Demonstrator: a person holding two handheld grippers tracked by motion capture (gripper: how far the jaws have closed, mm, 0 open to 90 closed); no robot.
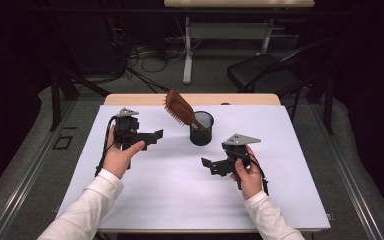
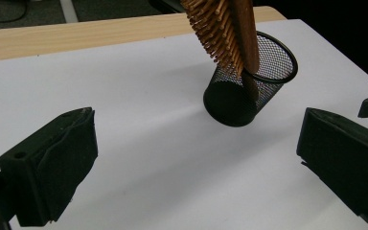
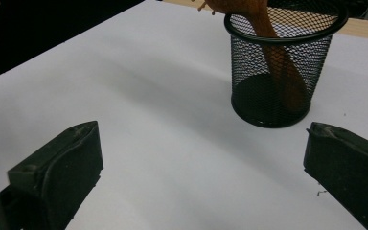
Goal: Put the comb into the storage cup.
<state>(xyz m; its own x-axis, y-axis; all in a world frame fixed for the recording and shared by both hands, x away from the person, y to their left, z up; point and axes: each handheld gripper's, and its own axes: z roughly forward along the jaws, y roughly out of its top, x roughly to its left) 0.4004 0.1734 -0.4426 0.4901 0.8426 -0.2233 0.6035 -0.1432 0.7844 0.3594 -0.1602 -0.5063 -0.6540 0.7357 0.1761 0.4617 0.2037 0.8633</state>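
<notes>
A brown wooden hairbrush (image 1: pixel 178 108) stands handle-down in a black mesh cup (image 1: pixel 201 131) at the middle of the white table cover, its bristled head leaning out to the left. My left gripper (image 1: pixel 156 136) is open to the left of the cup, a hand's width away. To the cup's lower right my right gripper (image 1: pixel 209 166) is open too. Both hold nothing. In the left gripper view the cup (image 2: pixel 242 91) and the brush (image 2: pixel 225 31) are ahead between the jaws. In the right gripper view the cup (image 3: pixel 277 72) is ahead with the brush handle (image 3: pixel 280 72) inside.
The white cover (image 1: pixel 180 190) spreads over a wooden table (image 1: pixel 140 99). Behind the table there is a black chair (image 1: pixel 265 72), a second desk's legs (image 1: pixel 187 50) and floor cables. A dark curtain closes both sides.
</notes>
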